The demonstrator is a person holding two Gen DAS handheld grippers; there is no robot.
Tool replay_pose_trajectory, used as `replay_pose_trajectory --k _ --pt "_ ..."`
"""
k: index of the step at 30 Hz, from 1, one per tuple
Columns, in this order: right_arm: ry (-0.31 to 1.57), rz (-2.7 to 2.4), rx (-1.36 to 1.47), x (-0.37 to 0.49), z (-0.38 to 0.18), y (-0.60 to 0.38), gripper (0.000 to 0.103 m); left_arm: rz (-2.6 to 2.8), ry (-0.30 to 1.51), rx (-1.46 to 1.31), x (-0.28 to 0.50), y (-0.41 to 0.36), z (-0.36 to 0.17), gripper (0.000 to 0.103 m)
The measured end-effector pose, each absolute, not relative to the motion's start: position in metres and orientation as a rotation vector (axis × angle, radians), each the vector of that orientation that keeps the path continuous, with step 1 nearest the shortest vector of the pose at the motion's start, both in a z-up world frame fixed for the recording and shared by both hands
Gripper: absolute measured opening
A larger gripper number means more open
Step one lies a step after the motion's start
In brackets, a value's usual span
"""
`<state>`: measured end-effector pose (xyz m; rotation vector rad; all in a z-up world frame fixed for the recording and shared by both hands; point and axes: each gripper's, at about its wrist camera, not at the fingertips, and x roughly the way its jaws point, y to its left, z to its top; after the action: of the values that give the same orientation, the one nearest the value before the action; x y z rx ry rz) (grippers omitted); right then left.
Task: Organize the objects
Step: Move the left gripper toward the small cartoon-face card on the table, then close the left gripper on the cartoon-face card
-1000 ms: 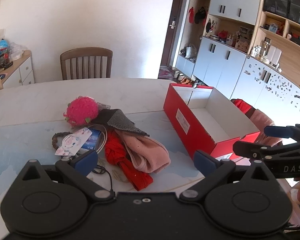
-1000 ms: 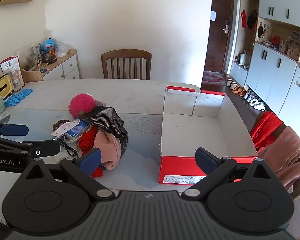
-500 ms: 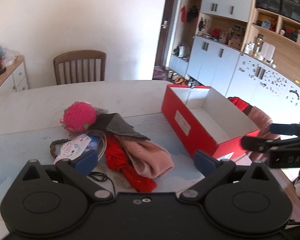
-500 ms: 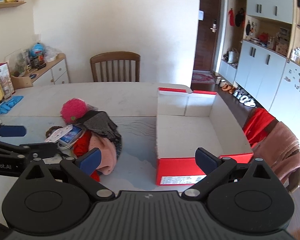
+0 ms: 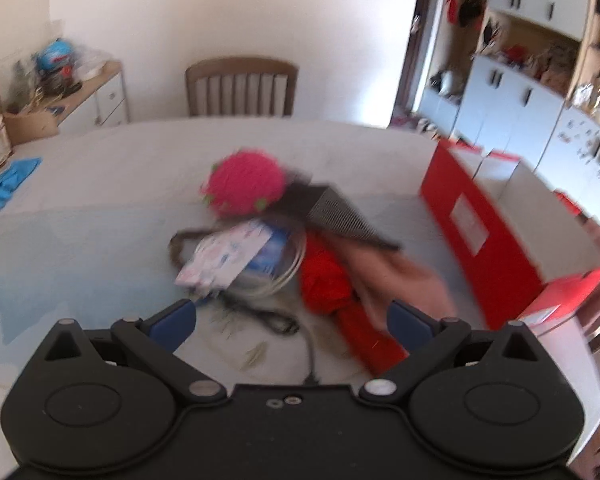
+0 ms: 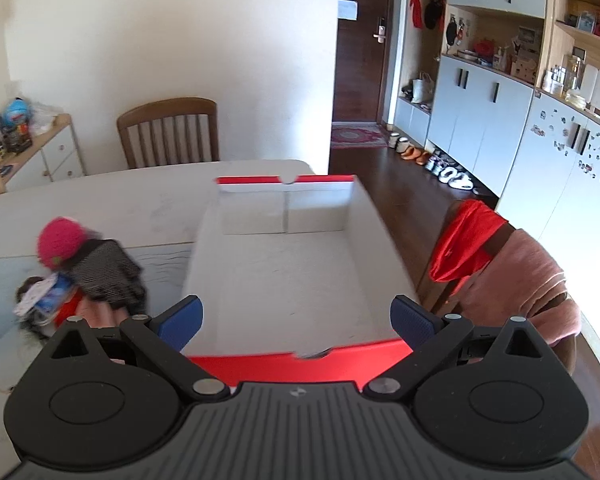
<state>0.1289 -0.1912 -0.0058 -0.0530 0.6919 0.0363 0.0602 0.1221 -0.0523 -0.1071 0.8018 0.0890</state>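
A pile of small items lies on the table: a pink fuzzy ball, a dark mesh cloth, a printed card, a red cloth, a pink cloth and a black cable. My left gripper is open and empty just in front of the pile. An open red box with a white inside stands to the right of the pile. My right gripper is open and empty above the box's near edge. The pile also shows in the right wrist view.
A wooden chair stands at the table's far side. A second chair draped with red and pink cloth stands right of the box. A sideboard with clutter is at the far left. Blue gloves lie on the table's left edge.
My left gripper has swung left and moved closer to the pile. My right gripper has moved right and forward over the box. Neither gripper shows in the other's view now.
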Motion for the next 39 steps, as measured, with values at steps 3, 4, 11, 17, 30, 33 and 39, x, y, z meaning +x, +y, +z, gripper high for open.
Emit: replay_pose_trajectory --k 3,4,11,17,30,33,39 --pt "0.706 0.014 -0.051 0.146 -0.009 -0.208 0.101 0.124 0.859 -0.09 0.057 0.12 -0.074 0.099" --pt "0.713 0.01 -0.047 0.152 -0.01 -0.213 0.101 0.135 0.873 -0.086 0.056 0.119 -0.08 0.099" --pt "0.758 -0.006 -0.061 0.181 -0.027 -0.239 0.101 0.216 0.92 -0.081 0.048 0.118 -0.108 0.094" --pt "0.817 -0.005 -0.056 0.212 -0.043 -0.261 0.1 0.262 0.947 -0.074 0.051 0.114 -0.12 0.092" --pt "0.942 0.057 -0.051 0.259 -0.067 -0.283 0.077 0.333 0.986 -0.065 0.057 0.109 -0.136 0.086" --pt "0.971 0.079 -0.061 0.262 -0.073 -0.281 0.065 0.337 0.978 -0.07 0.057 0.108 -0.135 0.082" --pt "1.011 0.106 -0.066 0.273 -0.084 -0.276 0.041 0.348 0.978 -0.083 0.057 0.106 -0.136 0.077"
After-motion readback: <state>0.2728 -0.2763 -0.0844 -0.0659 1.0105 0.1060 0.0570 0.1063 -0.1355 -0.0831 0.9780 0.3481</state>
